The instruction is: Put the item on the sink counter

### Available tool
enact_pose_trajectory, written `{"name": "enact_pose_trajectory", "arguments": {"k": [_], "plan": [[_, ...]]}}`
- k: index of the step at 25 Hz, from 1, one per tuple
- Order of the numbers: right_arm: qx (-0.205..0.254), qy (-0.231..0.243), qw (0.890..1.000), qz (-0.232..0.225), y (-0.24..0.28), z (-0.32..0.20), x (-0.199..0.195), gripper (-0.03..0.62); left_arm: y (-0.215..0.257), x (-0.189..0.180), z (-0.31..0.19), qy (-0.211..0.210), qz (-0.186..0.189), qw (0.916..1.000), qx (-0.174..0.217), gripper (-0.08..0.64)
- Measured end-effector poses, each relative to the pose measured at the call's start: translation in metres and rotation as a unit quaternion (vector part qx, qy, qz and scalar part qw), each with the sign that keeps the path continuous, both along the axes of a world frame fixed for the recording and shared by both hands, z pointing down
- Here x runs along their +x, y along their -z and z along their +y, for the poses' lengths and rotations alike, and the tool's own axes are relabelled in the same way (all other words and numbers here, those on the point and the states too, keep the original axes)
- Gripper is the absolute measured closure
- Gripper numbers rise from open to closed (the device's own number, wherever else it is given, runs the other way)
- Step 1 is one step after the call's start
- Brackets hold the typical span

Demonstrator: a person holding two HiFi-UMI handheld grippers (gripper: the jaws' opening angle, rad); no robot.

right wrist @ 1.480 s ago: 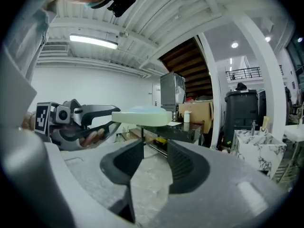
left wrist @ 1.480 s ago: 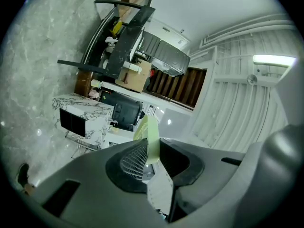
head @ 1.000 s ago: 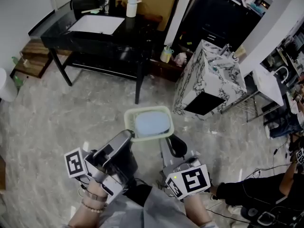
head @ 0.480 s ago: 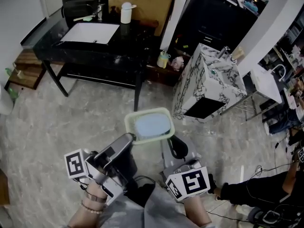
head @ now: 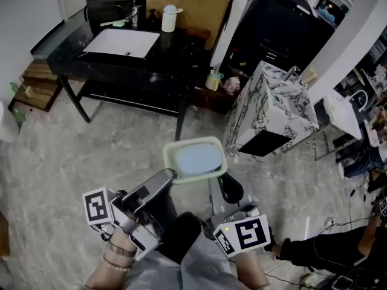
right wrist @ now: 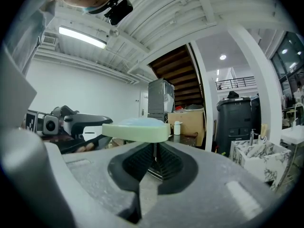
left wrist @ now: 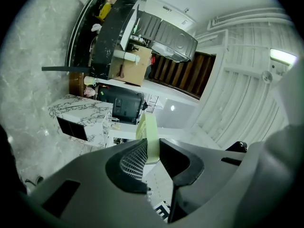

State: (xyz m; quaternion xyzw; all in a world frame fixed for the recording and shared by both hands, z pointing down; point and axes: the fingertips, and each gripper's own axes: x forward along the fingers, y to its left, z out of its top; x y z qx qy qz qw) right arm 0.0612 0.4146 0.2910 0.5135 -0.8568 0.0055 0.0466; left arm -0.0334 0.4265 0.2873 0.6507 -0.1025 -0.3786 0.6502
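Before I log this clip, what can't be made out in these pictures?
- What lies in the green basin: head view, a pale blue blur; both gripper views see it edge-on.
- The white bottle on the sink counter: head view, too small to read.
- The person in black: head view, cut off by the corner.
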Motion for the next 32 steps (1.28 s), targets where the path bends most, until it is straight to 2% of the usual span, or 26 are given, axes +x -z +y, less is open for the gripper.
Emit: {"name": "enact_pose_trajectory", "arguments": {"k": [13, 22, 32], "plan": [[0.0, 0.01, 1.0, 0.011, 0.0, -0.053, 0.002, 0.577, -0.001, 0.003, -0.052, 0.009, 0.001, 1.0, -0.003, 0.479], [-0.001, 0.026, 1.0, 0.012, -0.003, -0.133, 0.014, 0.577, -0.004, 0.015, -0.127, 0.024, -0.005, 0.9997, 0.001, 0.479], [-0.004, 0.07, 0.997, 0.012, -0.003, -0.238, 0.022, 0.577, -0.005, 0.026, -0.223, 0.06, -0.008, 0.9981, 0.002, 0.479]]}}
